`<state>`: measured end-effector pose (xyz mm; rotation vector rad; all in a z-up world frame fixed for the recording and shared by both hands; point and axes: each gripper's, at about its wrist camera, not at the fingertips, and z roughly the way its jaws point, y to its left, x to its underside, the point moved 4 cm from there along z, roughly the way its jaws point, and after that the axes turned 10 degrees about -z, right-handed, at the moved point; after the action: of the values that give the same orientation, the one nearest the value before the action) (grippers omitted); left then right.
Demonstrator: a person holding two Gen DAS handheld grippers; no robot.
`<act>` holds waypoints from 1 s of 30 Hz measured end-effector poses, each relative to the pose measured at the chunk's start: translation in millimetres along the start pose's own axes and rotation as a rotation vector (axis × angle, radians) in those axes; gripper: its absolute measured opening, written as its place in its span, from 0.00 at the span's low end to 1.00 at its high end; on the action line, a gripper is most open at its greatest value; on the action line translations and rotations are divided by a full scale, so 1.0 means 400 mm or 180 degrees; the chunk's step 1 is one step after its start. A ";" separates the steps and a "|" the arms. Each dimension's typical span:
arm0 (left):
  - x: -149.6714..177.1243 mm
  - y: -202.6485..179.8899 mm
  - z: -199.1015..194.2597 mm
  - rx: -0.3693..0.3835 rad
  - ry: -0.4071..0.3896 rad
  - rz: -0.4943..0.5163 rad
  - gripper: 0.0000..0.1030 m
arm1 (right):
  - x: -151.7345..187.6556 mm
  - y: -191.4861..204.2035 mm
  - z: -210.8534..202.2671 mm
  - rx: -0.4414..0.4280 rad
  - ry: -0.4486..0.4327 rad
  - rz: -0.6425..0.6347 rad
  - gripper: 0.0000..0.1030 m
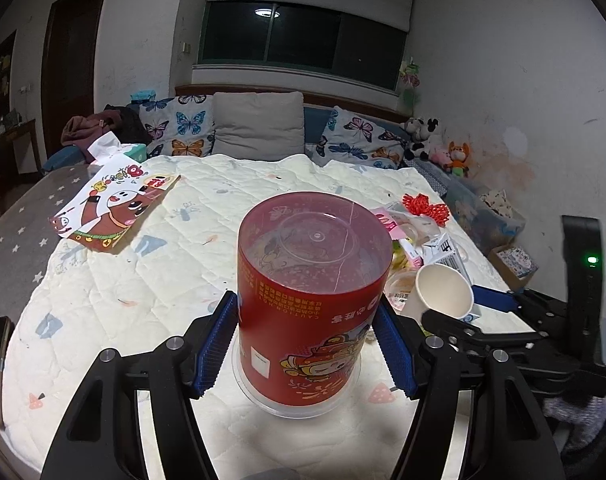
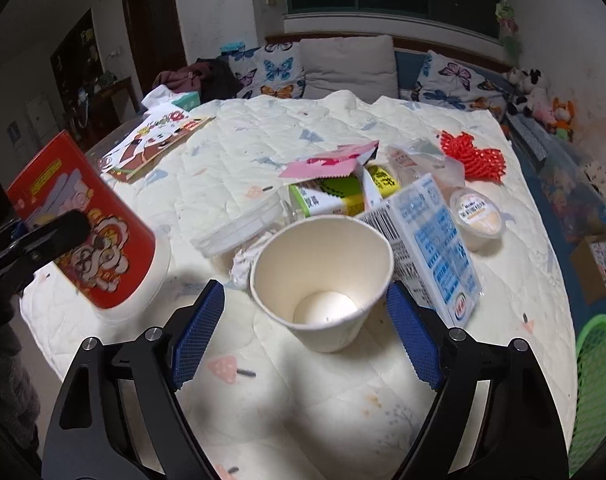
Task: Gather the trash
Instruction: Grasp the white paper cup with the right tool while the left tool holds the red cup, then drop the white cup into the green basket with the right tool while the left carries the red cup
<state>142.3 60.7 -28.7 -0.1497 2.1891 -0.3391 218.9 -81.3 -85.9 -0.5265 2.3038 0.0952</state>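
An upside-down red snack tub (image 1: 307, 308) with cartoon print and a clear lid sits between the blue pads of my left gripper (image 1: 305, 344), which is shut on its sides. The right wrist view shows the same tub (image 2: 83, 232) tilted at the left over the quilted table. A white paper cup (image 2: 323, 280) stands upright and empty between the pads of my right gripper (image 2: 307, 332). A gap shows on each side of it, so that gripper is open. In the left wrist view the cup (image 1: 443, 292) shows at the right.
Behind the cup lies a heap of litter: a blue-and-white milk carton (image 2: 435, 240), a green carton (image 2: 327, 200), a pink wrapper (image 2: 331, 160), a pudding cup (image 2: 479, 216) and red netting (image 2: 475, 156). A green mesh basket (image 2: 595, 392) stands off the table's right edge. A cartoon paper (image 1: 111, 208) lies far left.
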 end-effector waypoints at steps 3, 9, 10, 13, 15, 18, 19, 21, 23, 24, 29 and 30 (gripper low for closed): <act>0.000 0.009 -0.001 -0.0021 0.0001 -0.0011 0.63 | 0.001 -0.001 0.020 0.0126 0.0028 -0.0051 0.73; -0.004 0.007 0.002 -0.0019 0.0017 -0.0017 0.63 | 0.007 -0.012 0.019 0.0132 -0.0030 0.0023 0.67; -0.008 0.003 0.001 -0.0001 0.0016 -0.0009 0.63 | 0.008 -0.013 0.006 0.0101 -0.0072 0.0048 0.66; -0.018 -0.019 -0.008 0.0014 -0.0026 0.0058 0.63 | 0.018 -0.023 -0.044 0.0038 -0.0166 0.0070 0.66; -0.025 -0.033 -0.012 0.0056 -0.0043 0.0075 0.63 | 0.032 -0.036 -0.089 0.0021 -0.0227 0.0062 0.66; -0.033 -0.078 -0.010 0.0156 -0.0031 0.0157 0.63 | 0.065 -0.089 -0.186 0.0018 -0.0372 0.0224 0.66; -0.034 -0.103 -0.007 0.0207 -0.0022 0.0207 0.63 | 0.076 -0.108 -0.211 0.0019 -0.0404 0.0285 0.66; -0.038 -0.139 -0.004 0.0309 -0.0012 0.0263 0.63 | 0.112 -0.182 -0.284 0.0218 -0.0477 0.0430 0.66; -0.041 -0.186 0.004 0.0408 -0.0016 0.0336 0.63 | 0.146 -0.248 -0.325 0.0412 -0.0454 0.0514 0.66; -0.043 -0.210 0.010 0.0463 0.0000 0.0361 0.63 | 0.182 -0.313 -0.347 0.0626 -0.0396 0.0597 0.66; -0.048 -0.323 0.049 0.0651 0.0046 0.0527 0.63 | 0.369 -0.574 -0.323 0.1165 0.0204 0.1046 0.67; -0.048 -0.336 0.054 0.0673 0.0049 0.0539 0.63 | 0.418 -0.624 -0.295 0.1273 0.0411 0.1110 0.67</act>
<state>169.2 -67.3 13.5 0.1545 2.1476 -0.4732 134.8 -392.9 -96.5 0.0761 2.4326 -0.2346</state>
